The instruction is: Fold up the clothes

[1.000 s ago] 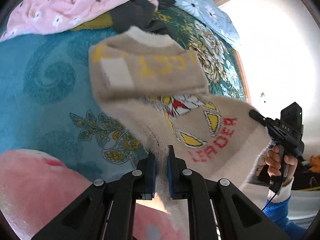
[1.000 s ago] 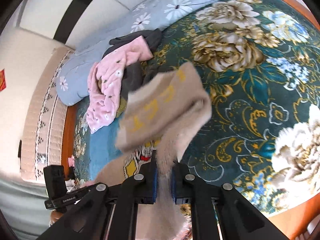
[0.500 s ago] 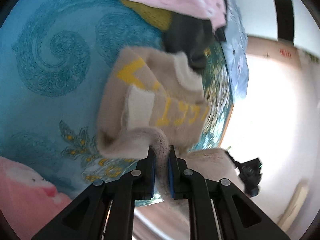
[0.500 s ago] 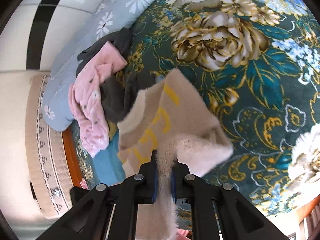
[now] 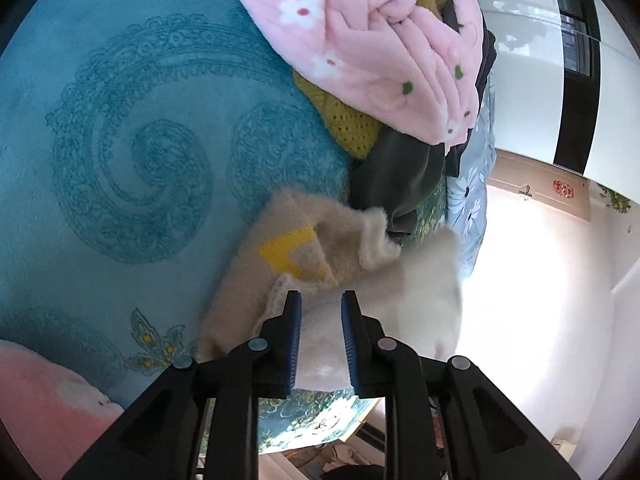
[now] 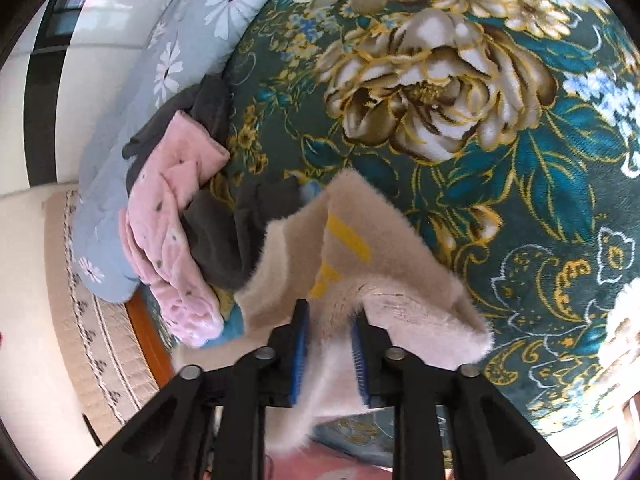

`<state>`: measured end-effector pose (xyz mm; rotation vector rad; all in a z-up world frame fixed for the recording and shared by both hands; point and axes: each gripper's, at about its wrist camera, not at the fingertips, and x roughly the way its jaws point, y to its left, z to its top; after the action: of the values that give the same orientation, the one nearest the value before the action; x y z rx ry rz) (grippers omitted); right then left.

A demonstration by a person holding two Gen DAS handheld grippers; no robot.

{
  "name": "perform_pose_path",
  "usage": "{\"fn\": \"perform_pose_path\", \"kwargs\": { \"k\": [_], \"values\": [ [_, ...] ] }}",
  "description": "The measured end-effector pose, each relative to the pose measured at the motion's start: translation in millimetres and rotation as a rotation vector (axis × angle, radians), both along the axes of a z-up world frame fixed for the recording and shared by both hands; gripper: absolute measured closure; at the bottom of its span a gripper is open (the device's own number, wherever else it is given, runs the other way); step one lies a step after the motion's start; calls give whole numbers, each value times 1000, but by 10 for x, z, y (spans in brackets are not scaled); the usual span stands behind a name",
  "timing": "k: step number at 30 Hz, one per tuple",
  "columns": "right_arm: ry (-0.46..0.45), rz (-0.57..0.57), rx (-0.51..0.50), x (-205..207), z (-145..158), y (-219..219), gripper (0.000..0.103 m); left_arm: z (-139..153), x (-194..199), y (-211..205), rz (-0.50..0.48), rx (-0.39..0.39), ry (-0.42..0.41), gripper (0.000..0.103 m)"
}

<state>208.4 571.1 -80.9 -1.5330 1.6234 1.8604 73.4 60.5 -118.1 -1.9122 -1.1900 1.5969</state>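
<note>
A fluffy beige sweater (image 5: pixel 320 236) with yellow lettering lies folded over itself on the bed. My left gripper (image 5: pixel 321 300) hovers at its near edge. Its jaws are opening, and pale fabric shows in the gap without being pinched. In the right wrist view the same sweater (image 6: pixel 360 232) is folded into a ridge. My right gripper (image 6: pixel 330 312) straddles a loose tuft of it; its jaws are opening too, and the fur sits slack between the blue pads (image 6: pixel 303 332).
A heap of clothes lies just beyond the sweater: a pink flowered garment (image 5: pixel 380 40), a yellow knit (image 5: pixel 352 128) and a dark grey piece (image 5: pixel 400 176). The teal floral bedspread (image 6: pixel 440 80) stretches to the right. A pale blue daisy quilt (image 6: pixel 192 32) lies behind, and the bed's wooden edge (image 6: pixel 148 332) at left.
Both grippers carried the sweater's edge forward and down over its body, then parted their jaws. The fabric that was pinched tight now sits loose between the pads.
</note>
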Motion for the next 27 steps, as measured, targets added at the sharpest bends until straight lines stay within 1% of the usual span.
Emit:
{"fn": "perform_pose_path", "kwargs": {
  "k": [2, 4, 6, 8, 10, 14, 16, 18, 21, 22, 23, 24, 25, 27],
  "values": [
    [22, -29, 5, 12, 17, 51, 71, 8, 26, 18, -17, -3, 42, 71],
    [45, -47, 26, 23, 71, 113, 70, 26, 46, 57, -33, -10, 84, 68],
    [53, -53, 62, 36, 126, 164, 65, 45, 54, 135, -63, -42, 125, 66],
    [38, -33, 106, 37, 141, 168, 61, 61, 56, 216, -101, -95, 165, 63],
    [19, -6, 140, 29, 103, 141, 60, 78, 72, 312, -143, -143, 202, 62],
    [-36, 85, 226, -18, -111, 19, 57, 80, 142, 552, -229, -206, 276, 61],
    [-45, 111, 255, -45, -240, -32, 57, 57, 174, 643, -253, -244, 309, 61],
    [-40, 111, 267, -65, -386, -57, 51, 0, 202, 710, -274, -275, 321, 62],
    [-32, 73, 228, -56, -560, -59, 50, -52, 239, 739, -281, -292, 340, 64],
    [-23, 63, 224, -58, -582, -65, 50, -56, 252, 737, -279, -293, 352, 65],
    [-14, 56, 231, -64, -588, -71, 50, -59, 266, 734, -278, -295, 364, 68],
    [-8, 55, 243, -75, -582, -82, 51, -55, 277, 733, -277, -299, 376, 71],
    [-3, 59, 254, -88, -566, -101, 52, -39, 289, 735, -279, -306, 390, 75],
    [8, 91, 287, -132, -498, -172, 64, 2, 311, 742, -285, -322, 420, 77]
  ]
}}
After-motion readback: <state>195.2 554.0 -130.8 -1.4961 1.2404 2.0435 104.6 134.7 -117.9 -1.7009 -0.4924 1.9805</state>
